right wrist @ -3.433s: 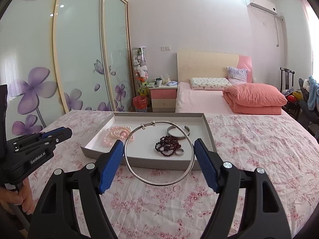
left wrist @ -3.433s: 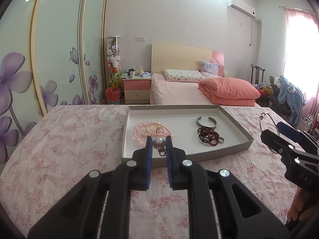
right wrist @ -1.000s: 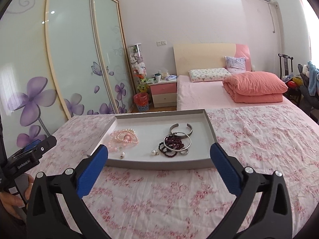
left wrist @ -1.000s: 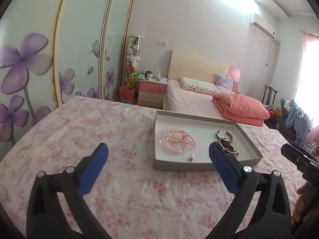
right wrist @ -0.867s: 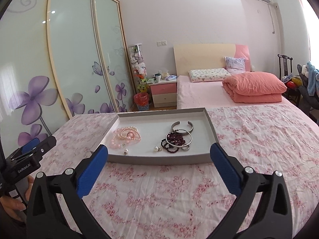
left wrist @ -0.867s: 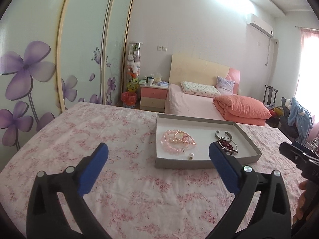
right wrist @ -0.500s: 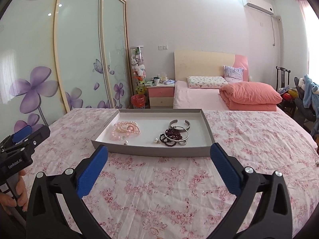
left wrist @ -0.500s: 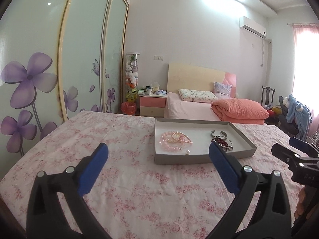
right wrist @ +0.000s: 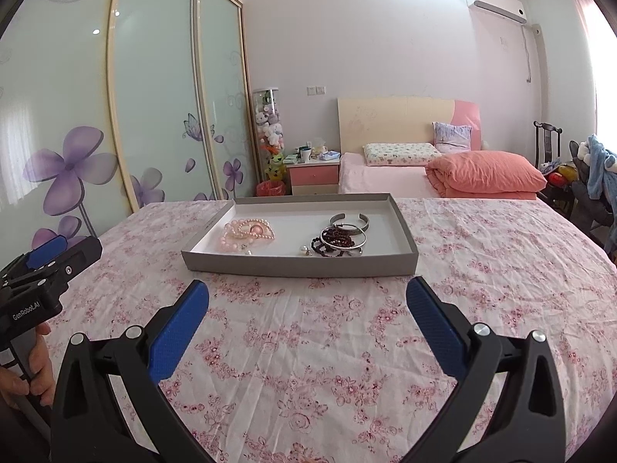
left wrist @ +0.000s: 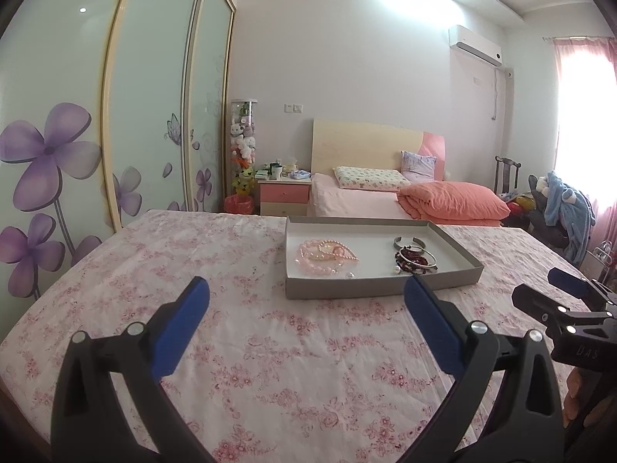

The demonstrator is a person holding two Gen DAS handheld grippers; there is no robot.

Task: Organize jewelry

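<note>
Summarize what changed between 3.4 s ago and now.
Left tool let go of the pearl ring; right tool let go of the silver hoop, which now lies over the dark beads. Both tools opened wide and backed away from the tray. Pink beads and cuff stayed put.

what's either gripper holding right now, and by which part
Nothing. The left gripper and right gripper are both open and empty, short of the tray.
</note>
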